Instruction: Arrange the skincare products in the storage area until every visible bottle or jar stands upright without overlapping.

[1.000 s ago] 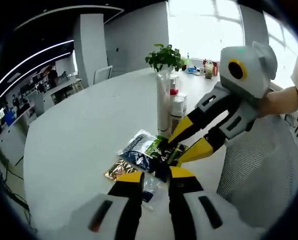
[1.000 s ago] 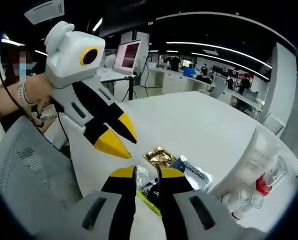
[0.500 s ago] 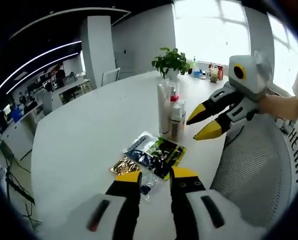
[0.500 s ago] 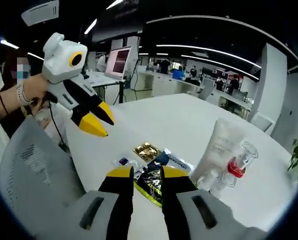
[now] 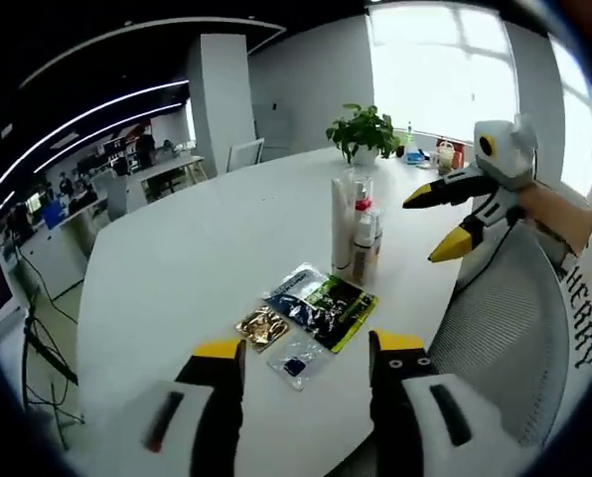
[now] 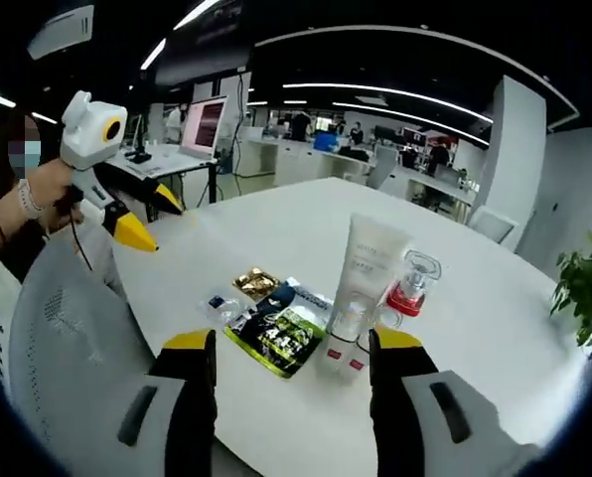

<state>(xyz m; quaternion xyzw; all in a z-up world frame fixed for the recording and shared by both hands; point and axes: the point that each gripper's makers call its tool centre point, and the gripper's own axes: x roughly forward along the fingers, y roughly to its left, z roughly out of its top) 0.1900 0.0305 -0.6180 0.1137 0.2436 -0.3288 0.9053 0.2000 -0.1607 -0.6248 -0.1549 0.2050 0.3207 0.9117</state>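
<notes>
A tall white tube [image 5: 342, 221] and a clear bottle with a red collar [image 5: 365, 231] stand upright together on the white table [image 5: 207, 248]. In the right gripper view the tube [image 6: 369, 270] and the red-collared bottle [image 6: 407, 291] stand beyond my jaws, with small clear bottles [image 6: 341, 348] in front. Flat sachets lie beside them: a green one [image 5: 333, 305], a blue one [image 5: 294, 286], a gold one [image 5: 261, 324]. My left gripper [image 5: 306, 348] is open, short of the sachets. My right gripper [image 6: 292, 340] is open and empty; it also hangs open at the right [image 5: 425, 231].
A potted plant [image 5: 368, 129] stands at the table's far side. A grey mesh chair back [image 5: 500, 328] sits at the near edge, between the person and the table. A small clear sachet [image 5: 296, 362] lies nearest my left jaws. Desks and monitors fill the office behind.
Both grippers have drawn back from the sachets and opened wide. The right gripper, earlier closed around the green sachet, has let go and the sachet lies flat on the table.
</notes>
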